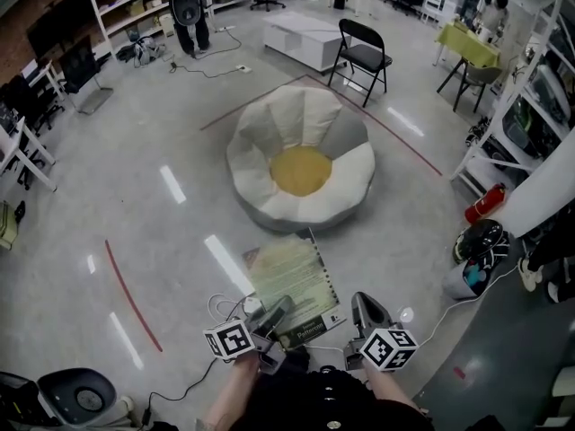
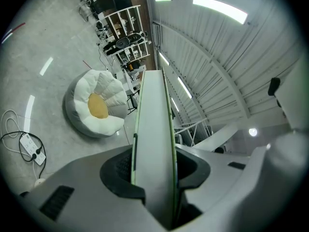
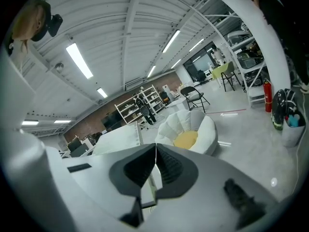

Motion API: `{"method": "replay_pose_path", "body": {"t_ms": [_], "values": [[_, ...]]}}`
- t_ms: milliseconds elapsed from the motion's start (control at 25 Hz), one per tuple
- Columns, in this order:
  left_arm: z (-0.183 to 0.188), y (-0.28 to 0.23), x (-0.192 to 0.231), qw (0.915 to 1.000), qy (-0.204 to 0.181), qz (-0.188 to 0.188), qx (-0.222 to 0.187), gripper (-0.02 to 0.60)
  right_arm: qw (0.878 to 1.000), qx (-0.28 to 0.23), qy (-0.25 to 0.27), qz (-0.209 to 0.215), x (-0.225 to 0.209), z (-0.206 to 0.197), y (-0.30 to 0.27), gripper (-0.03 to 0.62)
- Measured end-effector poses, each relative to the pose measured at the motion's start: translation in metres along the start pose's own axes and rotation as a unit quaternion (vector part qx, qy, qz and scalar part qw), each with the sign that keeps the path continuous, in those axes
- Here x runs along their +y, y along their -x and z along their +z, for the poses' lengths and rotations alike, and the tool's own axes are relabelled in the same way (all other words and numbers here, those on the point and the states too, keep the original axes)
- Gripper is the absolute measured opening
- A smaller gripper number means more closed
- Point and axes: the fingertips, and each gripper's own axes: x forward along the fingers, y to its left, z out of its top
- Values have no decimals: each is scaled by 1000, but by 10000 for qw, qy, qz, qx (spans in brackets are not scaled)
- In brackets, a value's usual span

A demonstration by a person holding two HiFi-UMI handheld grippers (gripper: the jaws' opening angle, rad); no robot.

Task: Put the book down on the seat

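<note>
A thin book (image 1: 293, 285) with a pale green cover is held out flat above the floor. My left gripper (image 1: 274, 318) is shut on its near edge, and in the left gripper view the book (image 2: 154, 124) runs edge-on between the jaws of that gripper (image 2: 154, 170). The seat (image 1: 301, 171) is a round floor cushion with white and grey petals and a yellow centre, a short way beyond the book. It also shows as the seat (image 2: 96, 105) and the seat (image 3: 186, 139). My right gripper (image 1: 364, 310) hangs right of the book, shut on nothing (image 3: 155, 151).
A black folding chair (image 1: 361, 57) and a low white table (image 1: 301, 36) stand behind the seat. A person (image 1: 187, 7) stands at the far back. A power strip with cable (image 1: 235, 303) lies under the book. A red fire extinguisher (image 1: 485, 203) and shelving are at right.
</note>
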Motion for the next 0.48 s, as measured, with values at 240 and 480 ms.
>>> {"method": "replay_pose_path", "body": {"t_ms": [240, 480], "values": [[23, -15, 1, 9999, -109, -23, 69, 158, 9997, -103, -213, 14, -2, 15, -28, 14], [30, -26, -3, 9998, -131, -70, 103, 159, 9982, -193, -569, -76, -11, 22, -33, 14]]}}
